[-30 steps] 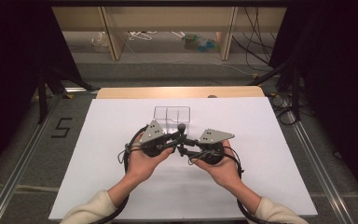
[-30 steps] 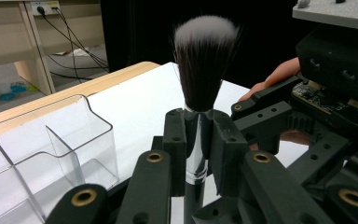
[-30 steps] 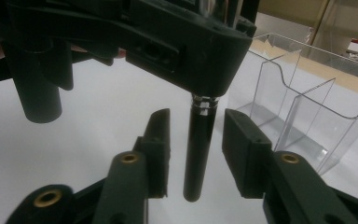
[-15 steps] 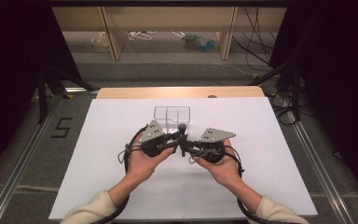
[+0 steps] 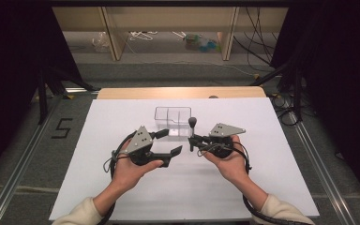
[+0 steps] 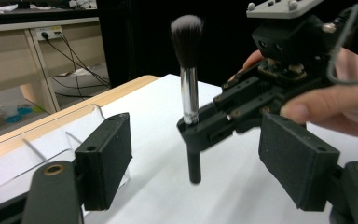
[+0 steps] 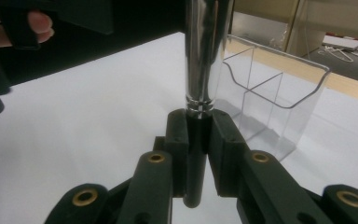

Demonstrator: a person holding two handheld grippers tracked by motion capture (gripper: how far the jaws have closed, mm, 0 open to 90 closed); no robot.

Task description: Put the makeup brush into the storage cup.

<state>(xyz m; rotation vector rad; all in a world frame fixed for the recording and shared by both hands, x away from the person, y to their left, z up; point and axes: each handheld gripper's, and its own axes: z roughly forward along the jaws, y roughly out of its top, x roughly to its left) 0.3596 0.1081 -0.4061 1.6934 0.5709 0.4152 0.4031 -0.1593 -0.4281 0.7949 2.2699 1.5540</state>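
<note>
Left gripper: held in the person's left hand, over the left-centre of the white tabletop. Jaws spread wide apart, nothing between them. Grey three-cornered plate on top; black cable looped beside the hand. In the left gripper view the two black pads stand far apart with the brush seen between them, farther off.

Clear plastic organiser: on the tabletop, just beyond the two grippers, near the centre. Open top, inner dividers forming compartments. Contents cannot be told from the high view; in the right gripper view the compartments facing the camera look bare.

Makeup brush: upright, bristle head up, just right of the organiser's front corner. Black handle at the bottom, shiny silver ferrule above it, dark bristles with a pale tip. Lower end hangs clear of the tabletop in the left gripper view. Held by the right gripper.

Right gripper: held in the person's right hand, right of centre. Jaws closed tight on the brush's black handle, just under the ferrule. Grey plate on top; cable trailing toward the near edge.
</note>
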